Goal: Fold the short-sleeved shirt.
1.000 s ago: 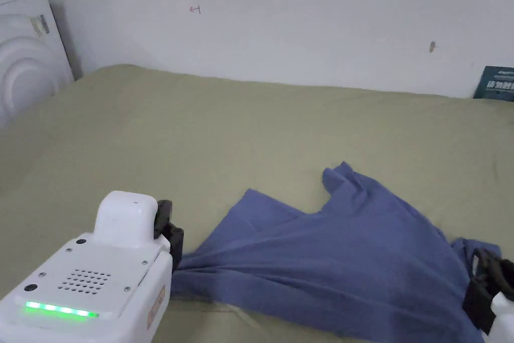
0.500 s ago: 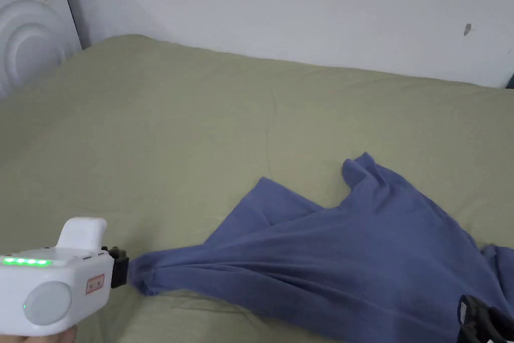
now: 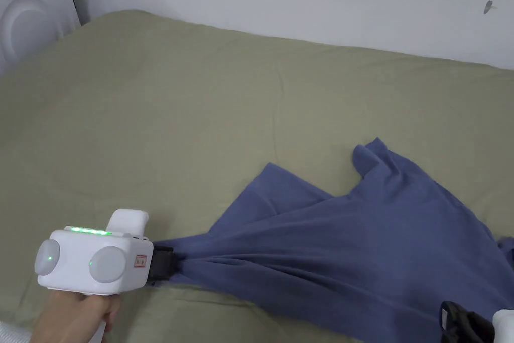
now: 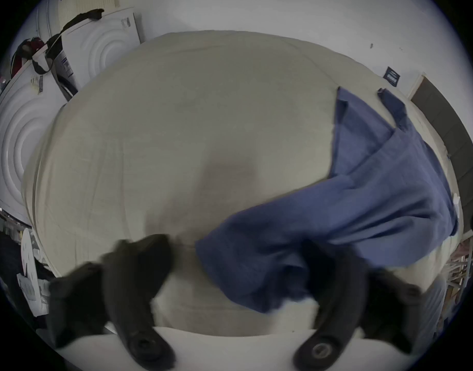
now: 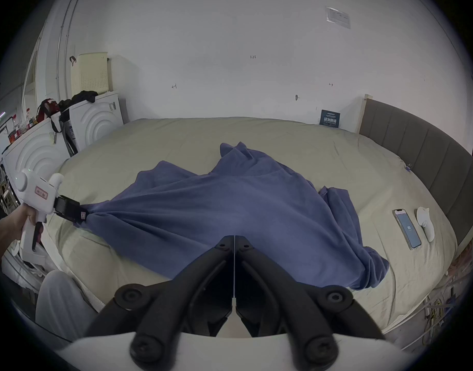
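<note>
The left gripper (image 3: 168, 264) pulls the blue shirt (image 3: 371, 253) flat (jaws look wide apart, grip unclear), folding comes next.

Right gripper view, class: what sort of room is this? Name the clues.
Probably a bedroom, or a room set up as one: a bed with an olive sheet, a padded grey headboard, and white rounded-front appliances beside it.

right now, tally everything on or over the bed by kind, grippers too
shirt: 1
phone: 1
white gadget: 1
grippers: 2, left gripper and right gripper
total: 5
</note>
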`<action>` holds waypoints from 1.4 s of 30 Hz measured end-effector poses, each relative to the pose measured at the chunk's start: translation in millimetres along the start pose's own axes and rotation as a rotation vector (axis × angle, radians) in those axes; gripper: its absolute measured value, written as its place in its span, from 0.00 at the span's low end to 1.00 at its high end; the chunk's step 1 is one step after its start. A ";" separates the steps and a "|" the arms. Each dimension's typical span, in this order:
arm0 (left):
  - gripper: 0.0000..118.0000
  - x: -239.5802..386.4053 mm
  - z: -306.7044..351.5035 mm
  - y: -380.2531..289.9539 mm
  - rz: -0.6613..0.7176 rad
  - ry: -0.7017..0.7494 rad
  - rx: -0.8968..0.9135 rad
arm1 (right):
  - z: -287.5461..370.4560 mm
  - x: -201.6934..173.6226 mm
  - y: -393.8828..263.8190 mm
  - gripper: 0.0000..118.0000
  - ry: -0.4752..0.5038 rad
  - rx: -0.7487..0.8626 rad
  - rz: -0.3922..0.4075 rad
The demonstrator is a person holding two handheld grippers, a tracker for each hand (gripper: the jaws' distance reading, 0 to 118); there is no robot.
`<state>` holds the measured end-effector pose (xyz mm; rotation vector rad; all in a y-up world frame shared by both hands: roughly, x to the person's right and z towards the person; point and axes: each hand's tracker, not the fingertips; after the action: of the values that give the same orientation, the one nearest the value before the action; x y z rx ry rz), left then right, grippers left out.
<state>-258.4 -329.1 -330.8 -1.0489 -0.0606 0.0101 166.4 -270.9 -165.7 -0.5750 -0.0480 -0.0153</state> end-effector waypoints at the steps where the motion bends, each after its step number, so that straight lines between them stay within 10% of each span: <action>1: 0.52 2.5 5.6 -0.8 -0.002 0.005 0.019 | -2.5 1.7 -0.5 0.03 0.003 -0.007 0.000; 3: 0.03 6.3 9.5 -1.4 -0.008 -0.086 0.030 | -8.8 5.5 -0.7 0.03 0.010 -0.028 -0.007; 21: 0.03 16.4 8.9 -2.3 -0.010 -0.030 0.036 | -227.9 133.9 113.2 0.06 -0.113 -0.224 0.003; 24: 0.03 15.5 7.4 -0.5 -0.007 -0.034 0.031 | -269.7 141.7 125.0 0.78 -0.112 -0.278 0.030; 27: 0.03 15.4 6.9 0.1 -0.002 -0.036 0.028 | -297.2 143.6 125.7 0.99 -0.117 -0.238 0.068; 35: 0.03 16.9 1.8 2.8 -0.007 -0.030 0.020 | -321.2 135.8 119.6 0.85 -0.090 -0.428 0.106; 38: 0.03 16.8 1.7 3.8 -0.008 -0.028 0.016 | -292.6 114.1 128.6 0.03 0.005 -0.414 0.091; 42: 0.03 14.9 9.0 9.2 -0.004 -0.027 0.019 | -264.0 110.0 138.7 0.03 0.008 -0.350 0.153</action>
<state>-243.8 -316.1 -333.7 -1.0295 -0.0867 0.0205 291.0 -298.3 -456.9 -0.9267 0.0075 0.1250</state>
